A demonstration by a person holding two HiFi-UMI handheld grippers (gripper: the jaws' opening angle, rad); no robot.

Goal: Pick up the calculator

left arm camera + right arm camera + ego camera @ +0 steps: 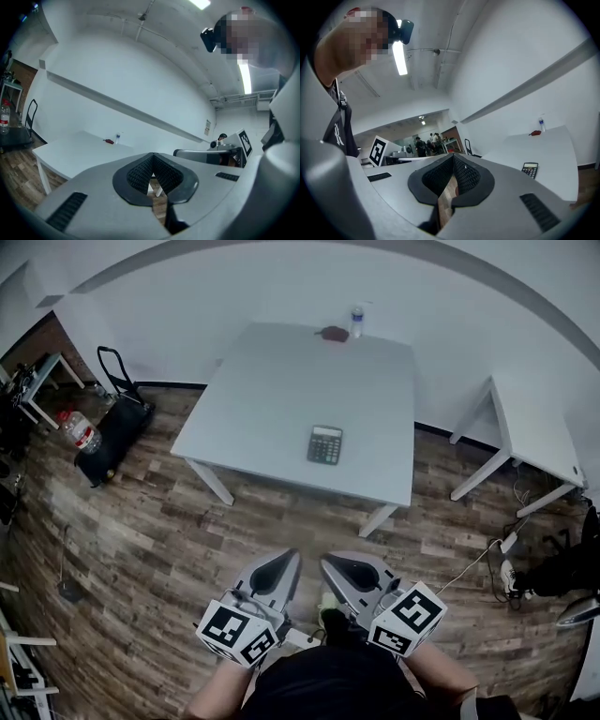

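Note:
A dark calculator (325, 444) lies flat on the white table (272, 399), toward its near edge; the right gripper view also catches the calculator (529, 169) at right. Both grippers hover over the wood floor close to the person's body, well short of the table. My left gripper (284, 559) has its jaws shut with nothing between them, and its own view shows the left gripper (152, 157) tips touching. My right gripper (332, 563) is likewise shut and empty, as the right gripper (453, 157) view confirms.
A water bottle (356, 321) and a small red object (332, 334) sit at the table's far edge. A second white table (539, 432) stands at right, with cables (506, 554) on the floor. A black cart (117, 427) and a large water jug (81, 432) are at left.

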